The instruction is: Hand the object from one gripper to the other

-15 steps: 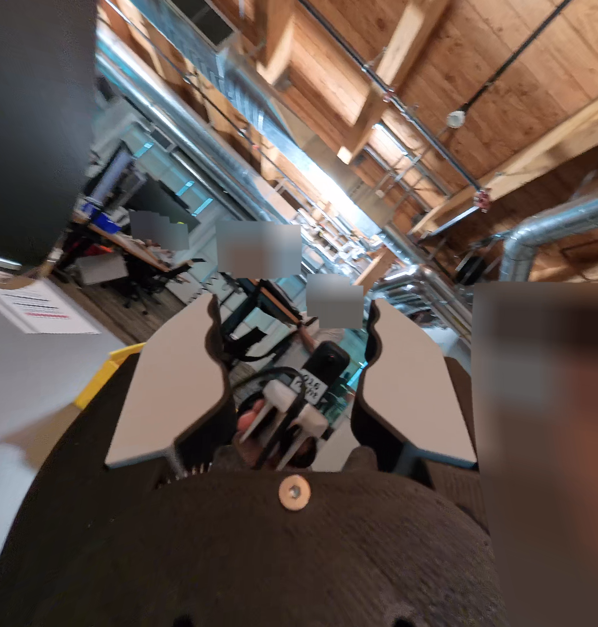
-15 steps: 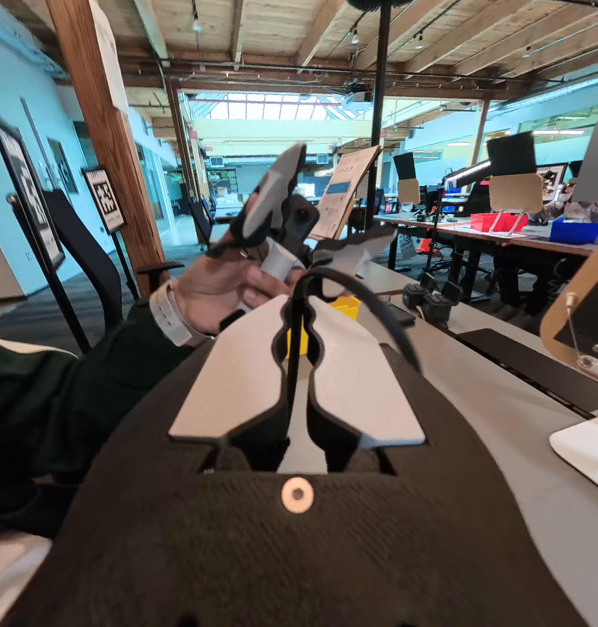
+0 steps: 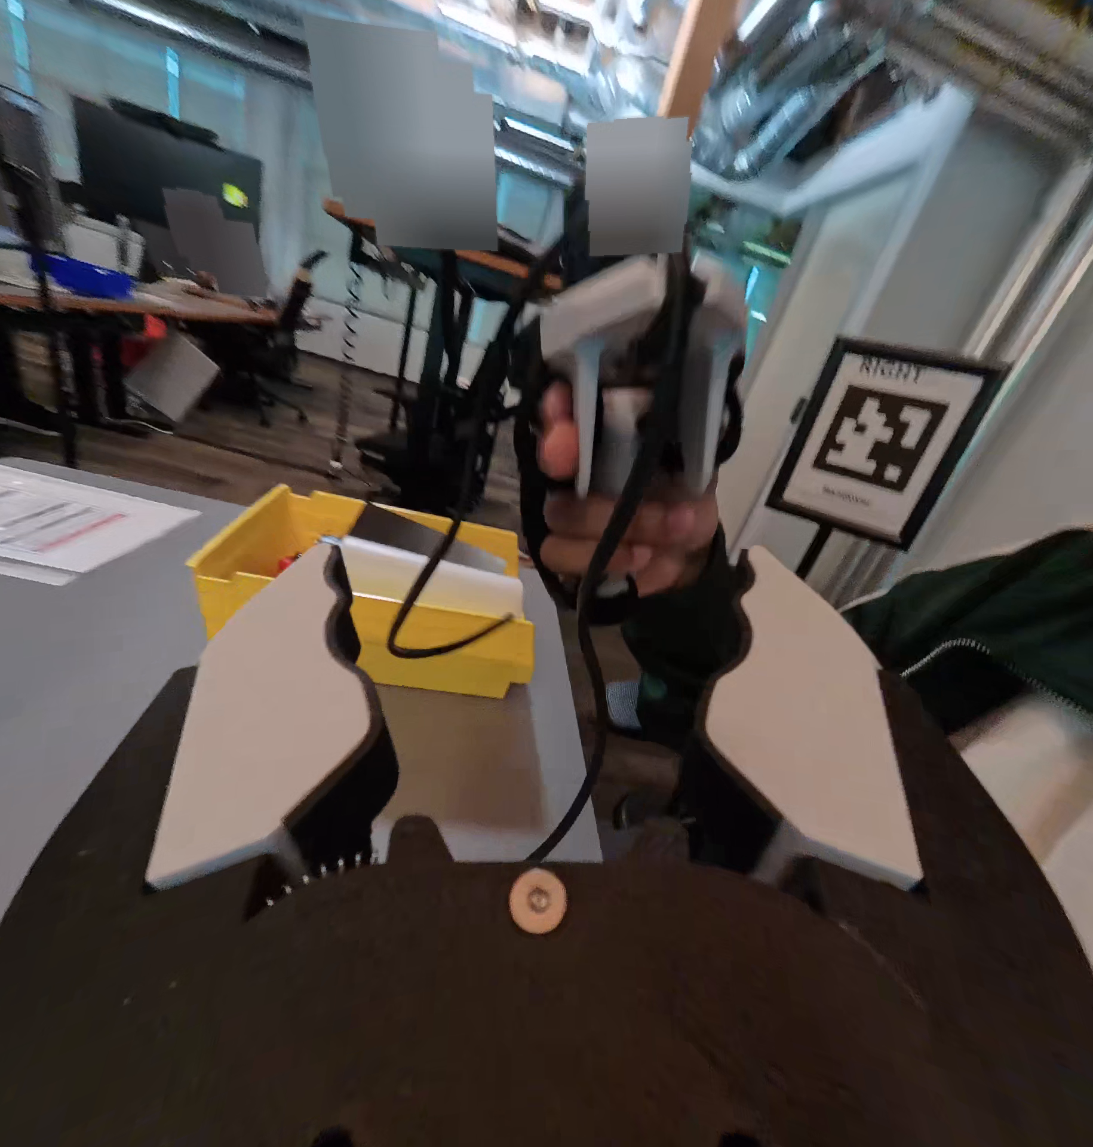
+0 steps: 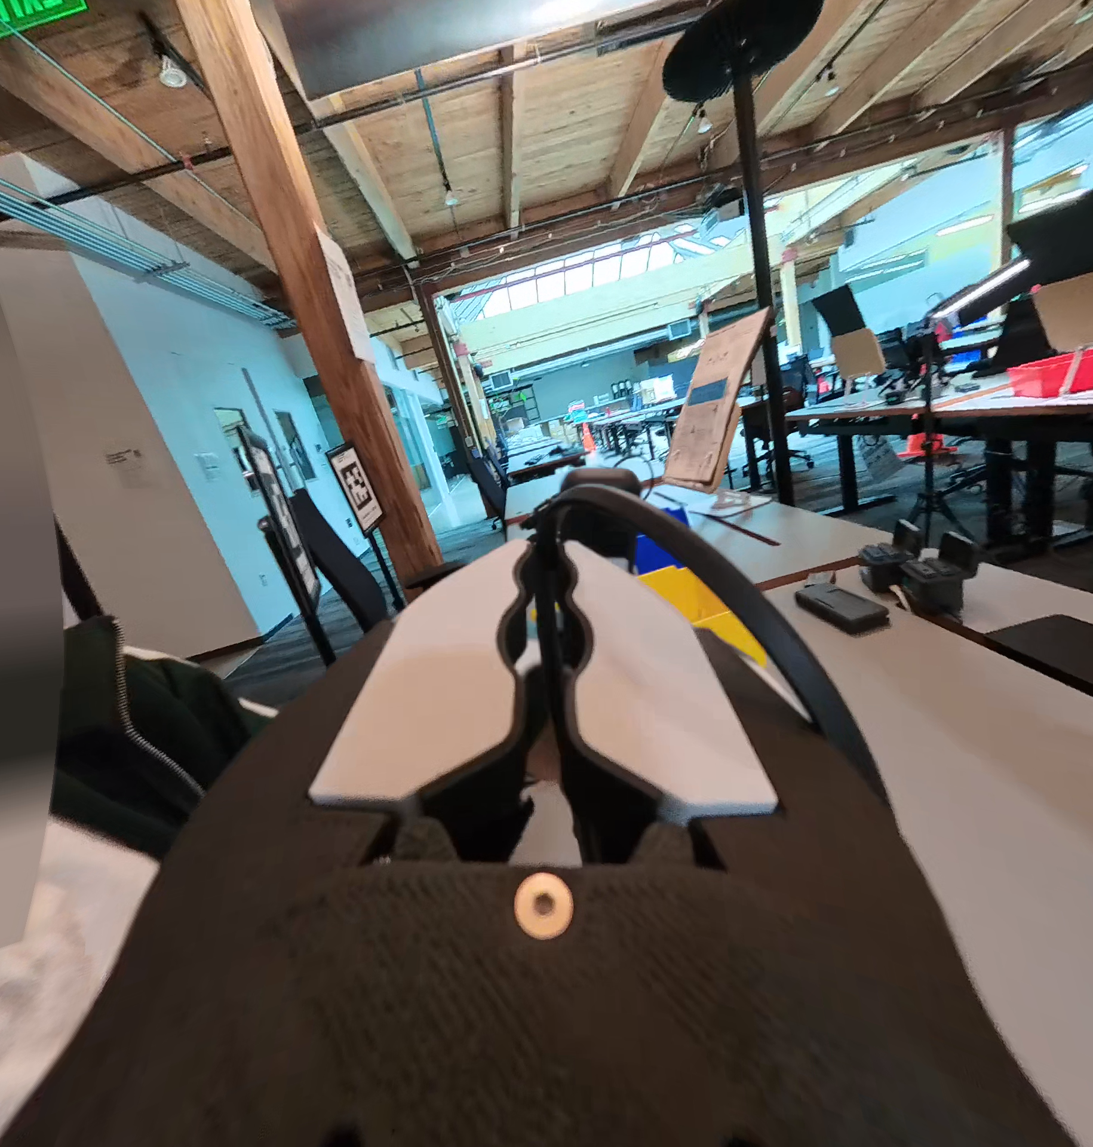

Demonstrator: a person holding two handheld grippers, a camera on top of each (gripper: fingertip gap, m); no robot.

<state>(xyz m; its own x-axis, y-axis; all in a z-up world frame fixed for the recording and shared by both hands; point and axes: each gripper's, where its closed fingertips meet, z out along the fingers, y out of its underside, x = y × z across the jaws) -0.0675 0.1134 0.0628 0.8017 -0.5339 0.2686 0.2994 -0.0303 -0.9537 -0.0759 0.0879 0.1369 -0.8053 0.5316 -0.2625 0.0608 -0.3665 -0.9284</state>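
Observation:
The object is a black cable (image 3: 593, 652). In the left wrist view it hangs from my right gripper (image 3: 668, 292), which a hand (image 3: 624, 546) holds up ahead, and it trails down between my left fingers. My left gripper (image 3: 538, 558) is open and grips nothing. In the right wrist view my right gripper (image 4: 547, 549) is shut on the cable (image 4: 547, 620), which runs up between the fingers. A thicker black loop (image 4: 749, 608) arcs over to the right.
A yellow bin (image 3: 445, 658) stands on the grey table (image 3: 66, 652) ahead of the left gripper, with a printed sheet (image 3: 47, 521) to its left. A marker sign (image 3: 879, 440) stands at right. Black devices (image 4: 842, 611) lie on the table, and a wooden post (image 4: 320, 298) rises at left. One gripper's finger ends stand about 7 cm off the other's.
The left gripper has tipped down from the ceiling toward the table and drawn back from the right gripper. It no longer shows in the right wrist view. The right gripper stays shut on the cable.

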